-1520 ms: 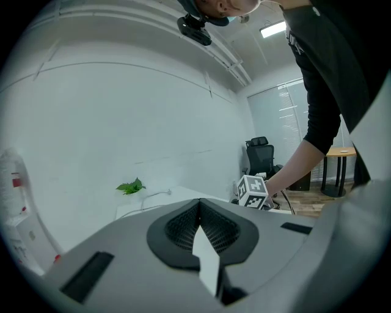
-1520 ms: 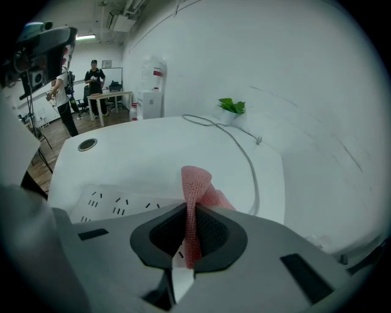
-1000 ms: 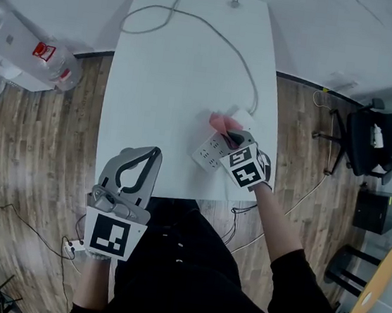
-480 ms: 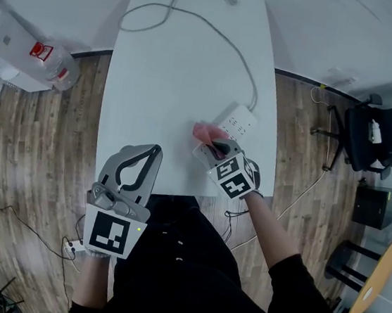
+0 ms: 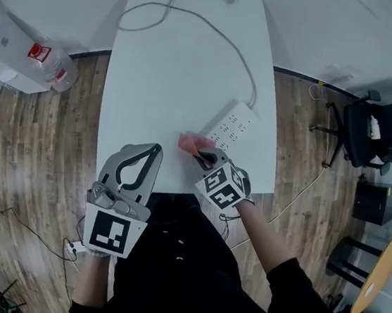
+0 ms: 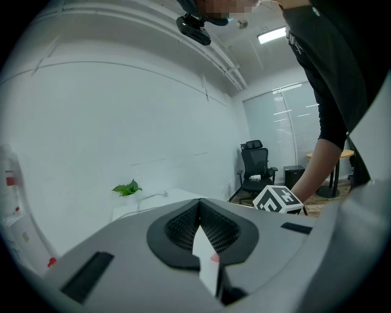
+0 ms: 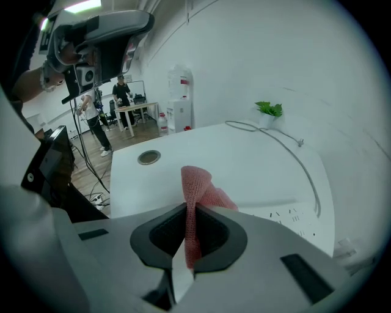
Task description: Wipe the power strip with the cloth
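Meanwhile, the right claw [image 5: 203, 157] pinches the pink cloth [image 5: 191, 143] beside the near end of the power strip [image 5: 233, 126] on the tabletop [image 5: 172, 64], apparently poised for wiping; the left claw [image 5: 151, 155], pressed together empty, waits aside.

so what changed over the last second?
The right gripper, jaws shut on the pink cloth, dragged it down the power strip toward the person and off its near end. The cloth is now over bare table just left of the strip. Unchanged: the left gripper, jaws shut on nothing at the near edge; the strip and its cable stayed put.
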Action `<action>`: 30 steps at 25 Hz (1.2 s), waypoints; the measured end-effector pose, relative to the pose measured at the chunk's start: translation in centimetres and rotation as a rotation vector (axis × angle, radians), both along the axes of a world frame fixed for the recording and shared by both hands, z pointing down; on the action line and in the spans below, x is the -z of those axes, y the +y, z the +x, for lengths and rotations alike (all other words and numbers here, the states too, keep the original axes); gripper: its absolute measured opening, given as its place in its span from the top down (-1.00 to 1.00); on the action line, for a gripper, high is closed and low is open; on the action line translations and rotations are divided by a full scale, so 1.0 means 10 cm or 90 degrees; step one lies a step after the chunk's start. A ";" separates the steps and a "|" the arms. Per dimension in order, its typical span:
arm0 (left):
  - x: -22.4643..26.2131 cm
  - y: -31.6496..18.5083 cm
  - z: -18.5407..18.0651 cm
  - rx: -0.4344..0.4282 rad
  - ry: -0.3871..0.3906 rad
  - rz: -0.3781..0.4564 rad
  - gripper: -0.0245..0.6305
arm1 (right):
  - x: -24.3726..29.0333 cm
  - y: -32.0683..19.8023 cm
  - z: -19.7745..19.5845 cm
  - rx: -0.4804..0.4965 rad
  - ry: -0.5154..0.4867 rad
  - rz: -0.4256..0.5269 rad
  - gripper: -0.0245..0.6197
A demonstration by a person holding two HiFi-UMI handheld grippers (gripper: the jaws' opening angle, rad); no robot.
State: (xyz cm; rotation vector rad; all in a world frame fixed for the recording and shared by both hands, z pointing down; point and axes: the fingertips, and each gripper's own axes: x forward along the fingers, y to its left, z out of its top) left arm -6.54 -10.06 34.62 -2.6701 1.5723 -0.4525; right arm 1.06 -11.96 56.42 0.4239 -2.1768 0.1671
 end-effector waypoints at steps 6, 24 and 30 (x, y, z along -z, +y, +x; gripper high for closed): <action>0.01 0.02 0.01 -0.006 -0.003 0.001 0.88 | -0.01 0.04 -0.01 -0.009 -0.003 0.000 0.77; 0.29 -0.15 0.33 -0.072 0.005 0.055 0.88 | 1.05 -0.38 0.43 -0.212 -0.138 0.134 0.77; 0.44 -0.24 0.51 -0.105 0.002 0.082 0.89 | 1.47 -0.40 0.63 -0.252 -0.171 0.181 0.77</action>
